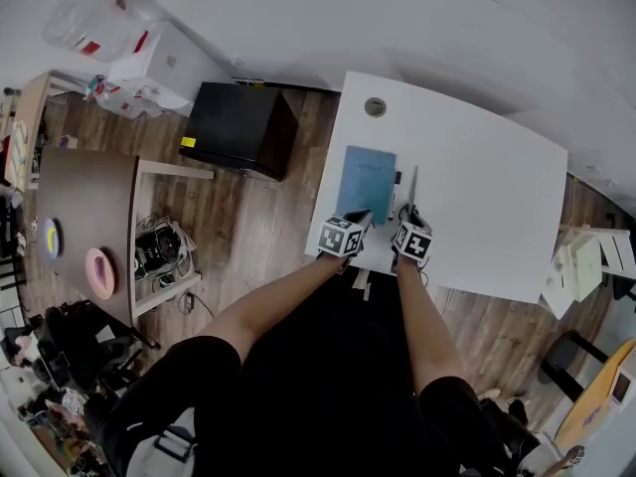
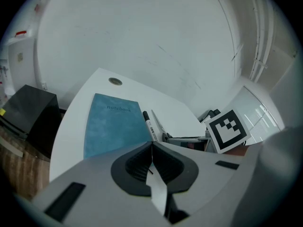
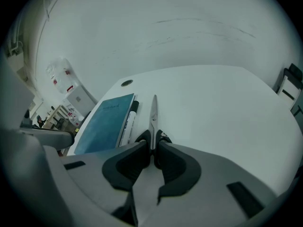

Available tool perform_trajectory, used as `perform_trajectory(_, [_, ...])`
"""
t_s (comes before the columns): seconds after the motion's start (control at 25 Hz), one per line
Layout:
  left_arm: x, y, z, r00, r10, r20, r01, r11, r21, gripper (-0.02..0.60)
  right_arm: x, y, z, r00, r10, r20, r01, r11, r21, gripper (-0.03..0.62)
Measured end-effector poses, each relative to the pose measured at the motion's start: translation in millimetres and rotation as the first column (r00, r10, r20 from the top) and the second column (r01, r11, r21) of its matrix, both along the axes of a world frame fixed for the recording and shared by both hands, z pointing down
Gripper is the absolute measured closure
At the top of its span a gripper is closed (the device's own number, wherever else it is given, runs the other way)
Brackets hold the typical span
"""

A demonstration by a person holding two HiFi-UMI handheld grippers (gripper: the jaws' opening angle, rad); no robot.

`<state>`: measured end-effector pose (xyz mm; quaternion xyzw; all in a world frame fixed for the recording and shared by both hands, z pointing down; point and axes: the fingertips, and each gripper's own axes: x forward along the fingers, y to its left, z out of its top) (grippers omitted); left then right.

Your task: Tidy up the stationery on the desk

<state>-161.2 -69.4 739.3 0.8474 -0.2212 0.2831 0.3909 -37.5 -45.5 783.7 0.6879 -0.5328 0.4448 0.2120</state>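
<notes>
Scissors (image 3: 153, 111) are pinched near the handle end in the right gripper (image 3: 152, 144), its jaws closed on them. The blades point up-frame along the white table (image 3: 218, 108). The left gripper (image 2: 151, 145) has its jaws pressed together on nothing. Just left of the scissors lie a marker (image 3: 129, 122) and a blue notebook (image 3: 102, 124), parallel. The lining-up looks nearly done; the next move likely calls for letting go without nudging the row. A black box (image 1: 238, 127) stands on the wooden floor, left.

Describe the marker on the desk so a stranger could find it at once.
Find the white desk, then the blue notebook lying on it. The marker lies along the notebook's right edge, between it and the scissors. It is the only round white barrel with a black cap.
</notes>
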Motion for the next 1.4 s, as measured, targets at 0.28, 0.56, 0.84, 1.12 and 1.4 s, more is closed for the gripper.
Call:
perform_trajectory(0.28, [-7, 0, 10, 1.000, -0.010, 0.018, 0.011, 0.999, -0.044, 0.568, 2, -5, 1, 0.999, -0.030, -0.026, 0.030, 0.999, -0.023, 0.503])
perform_trajectory(0.56, [-8, -3, 12, 1.000, -0.012, 0.018, 0.013, 0.999, -0.047, 0.568, 1, -3, 1, 1.000, 0.003, -0.002, -0.003, 1.000, -0.020, 0.498])
perform_trajectory(0.84, [-3, 0, -3, 1.000, -0.005, -0.028, 0.004, 1.000, -0.022, 0.568, 4, 12, -22, 1.000, 0.018, -0.003, -0.018, 1.000, 0.012, 0.499])
perform_trajectory(1.12, [11, 14, -31, 0.996, 0.023, -0.091, -0.019, 0.998, 0.052, 0.568, 7, 46, -91, 0.998, 0.024, 0.059, -0.033, 0.988, 0.151, 0.499])
perform_trajectory(1.4, [39, 51, -95, 0.977, 0.007, -0.213, 0.031, 0.984, 0.177, 0.568, 20, 85, -163, 0.998, -0.064, -0.004, 0.062, 0.958, 0.280, 0.538])
